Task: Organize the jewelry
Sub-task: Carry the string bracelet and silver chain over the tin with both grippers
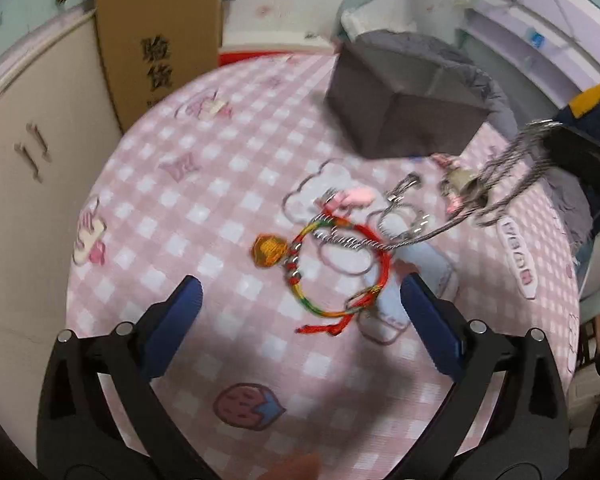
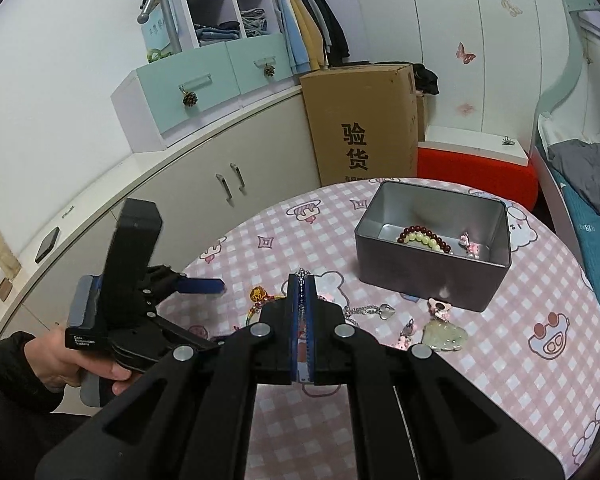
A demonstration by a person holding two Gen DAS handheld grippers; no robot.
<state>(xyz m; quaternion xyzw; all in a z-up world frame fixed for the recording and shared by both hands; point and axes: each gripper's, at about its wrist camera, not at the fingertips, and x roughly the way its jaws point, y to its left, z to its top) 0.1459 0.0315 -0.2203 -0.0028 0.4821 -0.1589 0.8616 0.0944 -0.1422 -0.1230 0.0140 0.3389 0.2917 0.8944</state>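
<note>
Your right gripper (image 2: 302,280) is pressed closed on a silver chain (image 1: 496,196), its blue pads meeting with the fine links caught between them. In the left wrist view the chain hangs from that gripper (image 1: 556,136) at the upper right in several loose strands, blurred, and trails down to the table (image 1: 220,184), where its lower end lies across the red bracelet (image 1: 340,268). Small charms dangle along the hanging part; their shapes are too blurred to tell.

Your left gripper (image 1: 300,312) is spread wide and holds nothing. It hovers over the table with its blue pads on either side of the red bracelet, not touching it. The bracelet is a loop of woven cord, red on one side and yellow and green on the other, with small silver beads, loose red ends, and a round gold charm (image 1: 270,252) at its left.

Just beyond your right gripper, other pieces lie on the pink checked cloth: a clear heart pendant (image 2: 386,312), a pale green carved pendant (image 2: 446,336) and a small pink flower piece (image 2: 440,307), all close together.

Further out stands a grey metal tin (image 2: 432,264), open at the top, toward the far right of the table. Inside it lie a bead bracelet (image 2: 424,240) of dark red and pale green beads and a small pink piece whose shape is unclear.

Behind the table are a cardboard box (image 2: 360,128) and a white cabinet (image 2: 228,168).
</note>
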